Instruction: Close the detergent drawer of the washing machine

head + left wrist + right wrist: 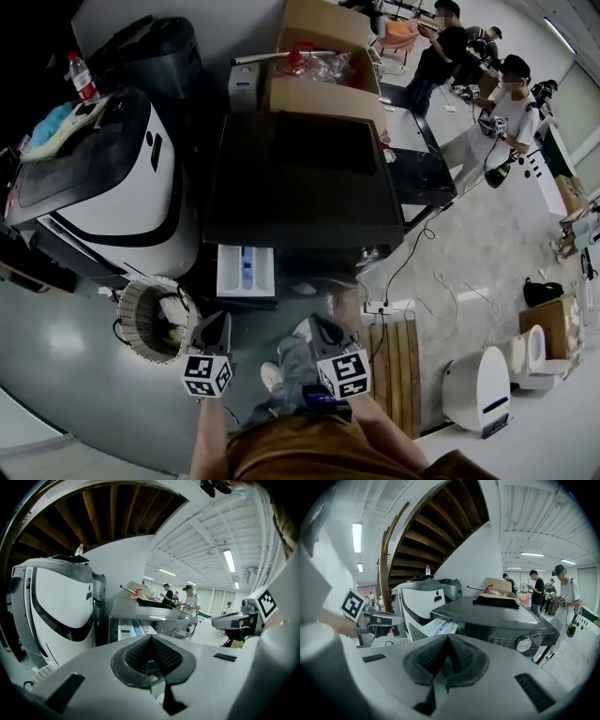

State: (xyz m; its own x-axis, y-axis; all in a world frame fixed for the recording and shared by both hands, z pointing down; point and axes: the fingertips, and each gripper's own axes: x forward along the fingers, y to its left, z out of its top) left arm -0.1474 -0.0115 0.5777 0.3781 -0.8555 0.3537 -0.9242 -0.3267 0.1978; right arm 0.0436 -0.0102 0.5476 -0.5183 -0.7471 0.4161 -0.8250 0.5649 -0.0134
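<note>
The dark grey washing machine (302, 178) stands straight ahead of me. Its white detergent drawer (246, 270), with a blue insert, is pulled out from the front at the upper left. My left gripper (212, 339) hovers just below the drawer, a short way off and not touching it. Level with it to the right, my right gripper (326, 337) faces the machine's front. Both are shut with nothing between their pads. The drawer (133, 631) shows beyond the left gripper (151, 641), and the drawer (438, 627) shows again beyond the right gripper (446, 641), left of the round knob (523, 644).
A large white machine (103, 187) stands close on the washer's left, with a woven basket (150, 319) on the floor before it. Cardboard boxes (323, 66) sit behind. Cables and a wooden pallet (398, 361) lie to the right. People (511, 103) stand at the back right.
</note>
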